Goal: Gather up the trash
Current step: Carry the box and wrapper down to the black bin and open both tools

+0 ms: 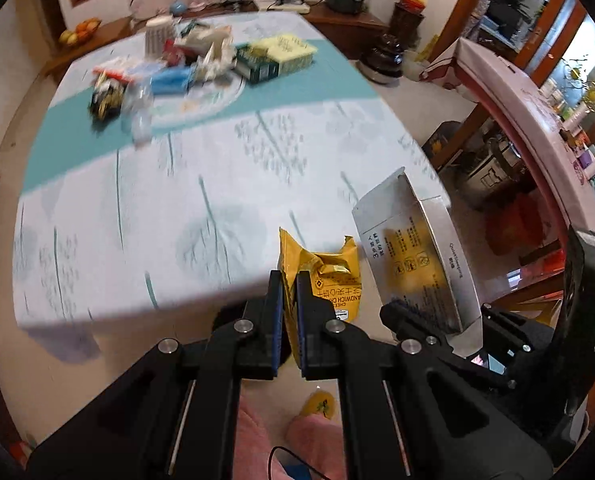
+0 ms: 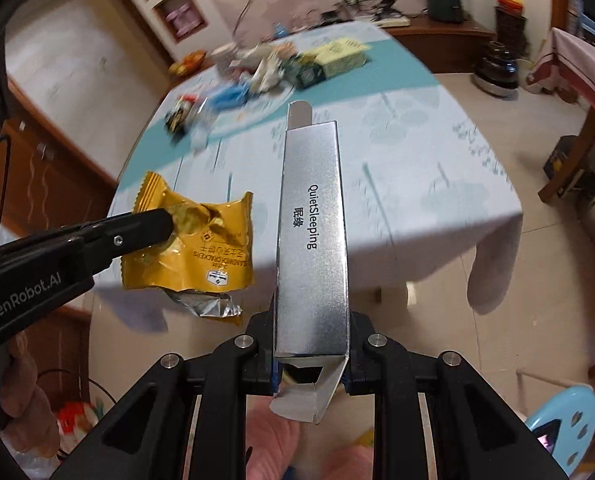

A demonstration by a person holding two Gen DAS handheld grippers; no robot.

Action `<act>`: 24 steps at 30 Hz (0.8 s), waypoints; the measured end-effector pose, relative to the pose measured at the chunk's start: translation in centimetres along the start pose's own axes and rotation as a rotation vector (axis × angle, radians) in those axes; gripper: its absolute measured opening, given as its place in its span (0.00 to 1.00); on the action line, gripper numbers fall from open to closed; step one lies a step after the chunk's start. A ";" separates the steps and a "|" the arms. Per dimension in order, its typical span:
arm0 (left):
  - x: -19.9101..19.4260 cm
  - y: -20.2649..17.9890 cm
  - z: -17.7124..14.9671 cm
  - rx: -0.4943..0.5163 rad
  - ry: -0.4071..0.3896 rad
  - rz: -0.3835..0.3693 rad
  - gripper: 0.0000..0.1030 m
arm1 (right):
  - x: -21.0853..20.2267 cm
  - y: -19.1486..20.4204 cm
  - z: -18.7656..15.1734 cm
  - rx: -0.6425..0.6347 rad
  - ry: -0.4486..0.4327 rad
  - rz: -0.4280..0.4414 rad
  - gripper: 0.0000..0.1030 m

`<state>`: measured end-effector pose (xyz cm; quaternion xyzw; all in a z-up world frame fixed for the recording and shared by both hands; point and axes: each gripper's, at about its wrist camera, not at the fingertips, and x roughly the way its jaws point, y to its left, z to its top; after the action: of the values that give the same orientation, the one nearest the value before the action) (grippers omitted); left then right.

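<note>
- The left gripper [image 1: 289,284] is clamped on a crumpled yellow cracker wrapper [image 1: 329,276]; its 2 black jaws are pressed nearly together with only the thin foil between them.
- Seen from the right wrist camera, that same wrapper [image 2: 201,248] hangs in the air off the near edge of the table, pinched at its upper left corner, with a torn silver inner flap dangling below it.
- The right gripper [image 2: 311,344] is closed on the lower end of a long silver carton [image 2: 311,240] printed "QuietSleeping"; a jaw presses on each of the carton's 2 long sides.
- The carton points away from the camera, its far flap open and its near end also open, a loose flap hanging down.
- In the left wrist view the carton [image 1: 417,248] is just to the right of the wrapper, apart from it, showing a yellow printed panel.
- Both held items are above the floor, in front of a table [image 1: 225,184] covered by a pale cloth with a teal band.
- Far back on the table lies a blurred heap of more trash [image 1: 169,68]: wrappers, a blue packet, a white cup, and a green and yellow box [image 1: 273,56].
- Pink trousers and a yellow slipper show below the grippers.
</note>
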<state>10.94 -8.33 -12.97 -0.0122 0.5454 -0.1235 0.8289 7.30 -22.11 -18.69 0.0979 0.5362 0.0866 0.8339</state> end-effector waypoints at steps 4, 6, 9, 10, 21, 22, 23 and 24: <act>1.2 -0.8 -3.3 0.005 0.033 0.038 0.04 | 1.0 -0.8 -3.1 -0.031 0.059 0.017 0.20; 1.9 -1.2 -5.0 0.010 0.049 0.054 0.04 | 2.1 -1.2 -4.2 -0.032 0.092 0.021 0.20; 3.5 -1.4 -6.9 0.017 0.063 0.082 0.04 | 3.8 -1.7 -5.8 -0.035 0.138 0.029 0.20; 4.3 -1.4 -7.7 0.018 0.069 0.088 0.04 | 4.7 -1.8 -6.6 -0.039 0.158 0.030 0.20; 15.6 2.2 -14.0 -0.004 0.107 0.063 0.04 | 16.3 -4.6 -12.1 -0.035 0.288 0.028 0.20; 16.9 2.8 -14.5 -0.012 0.111 0.062 0.04 | 17.4 -4.8 -12.3 -0.032 0.299 0.028 0.20; 18.3 3.4 -15.0 -0.020 0.117 0.063 0.04 | 19.4 -5.3 -12.9 -0.029 0.316 0.025 0.20; 20.0 4.2 -15.6 -0.030 0.122 0.065 0.04 | 20.8 -5.6 -13.3 -0.029 0.324 0.025 0.20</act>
<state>5.10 -6.87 -37.90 0.0007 0.5970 -0.0889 0.7973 3.97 -21.42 -43.75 0.0774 0.6613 0.1195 0.7365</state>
